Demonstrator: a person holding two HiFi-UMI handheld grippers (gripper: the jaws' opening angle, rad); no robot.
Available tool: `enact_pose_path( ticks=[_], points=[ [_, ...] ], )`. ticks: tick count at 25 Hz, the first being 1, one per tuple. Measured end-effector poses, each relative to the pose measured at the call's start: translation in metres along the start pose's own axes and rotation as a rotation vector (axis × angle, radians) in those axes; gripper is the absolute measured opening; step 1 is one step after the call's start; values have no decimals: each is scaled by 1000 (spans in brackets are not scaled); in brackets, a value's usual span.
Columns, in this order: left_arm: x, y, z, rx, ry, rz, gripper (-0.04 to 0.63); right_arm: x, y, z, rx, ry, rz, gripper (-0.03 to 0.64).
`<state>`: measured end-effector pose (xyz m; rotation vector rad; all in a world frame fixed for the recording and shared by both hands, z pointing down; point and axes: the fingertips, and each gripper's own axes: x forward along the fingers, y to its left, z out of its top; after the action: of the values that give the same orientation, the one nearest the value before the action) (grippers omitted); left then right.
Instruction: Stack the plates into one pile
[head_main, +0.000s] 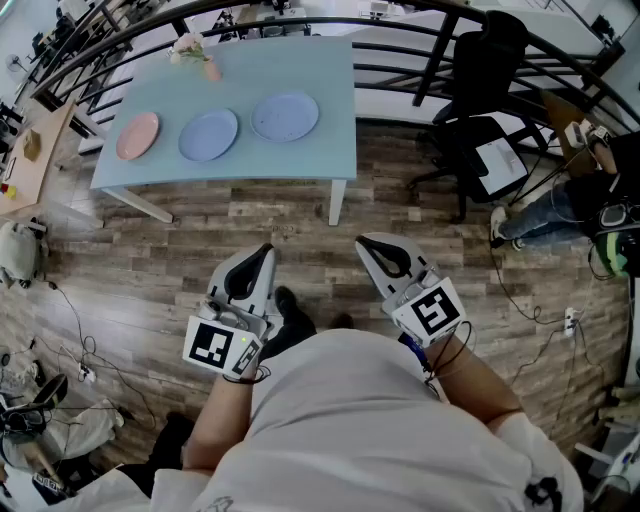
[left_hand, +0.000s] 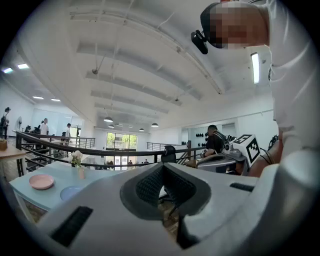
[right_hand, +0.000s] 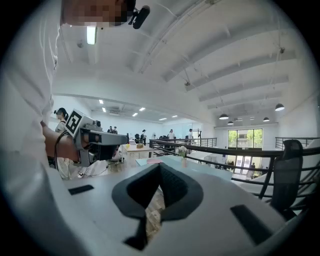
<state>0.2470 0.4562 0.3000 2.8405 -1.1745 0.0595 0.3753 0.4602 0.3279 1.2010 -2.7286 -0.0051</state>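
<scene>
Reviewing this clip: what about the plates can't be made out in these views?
Left gripper view: the left gripper hides the grey-blue plate and part of the blue plate.
Right gripper view: pink plate is a distant sliver; the others too small.
Head view: vase blurred, tiny.

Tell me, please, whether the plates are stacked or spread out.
Spread out: the pink plate, the blue plate and the grey-blue plate lie apart on the table.

A pale blue table (head_main: 330, 120) carries three separate plates in a row: a pink plate (head_main: 138, 135) at the left, a light blue plate (head_main: 209, 134) in the middle, a grey-blue plate (head_main: 285, 116) at the right; a flower vase (head_main: 195, 52) stands near its far edge
</scene>
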Motion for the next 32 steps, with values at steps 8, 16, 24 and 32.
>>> enact_pose_path(
  ticks=[8, 16, 24, 32],
  points=[
    [3, 29, -4, -19, 7, 3, 3, 27, 0, 1, 6, 6, 17, 5],
    [12, 84, -11, -42, 5, -10, 3, 82, -3, -2, 34, 31, 42, 5],
    [17, 164, -6, -36, 10, -83, 4, 166, -3, 11, 53, 47, 25, 5],
    [19, 215, 3, -62, 4, -160, 3, 223, -1, 26, 82, 62, -23, 5]
  ],
)
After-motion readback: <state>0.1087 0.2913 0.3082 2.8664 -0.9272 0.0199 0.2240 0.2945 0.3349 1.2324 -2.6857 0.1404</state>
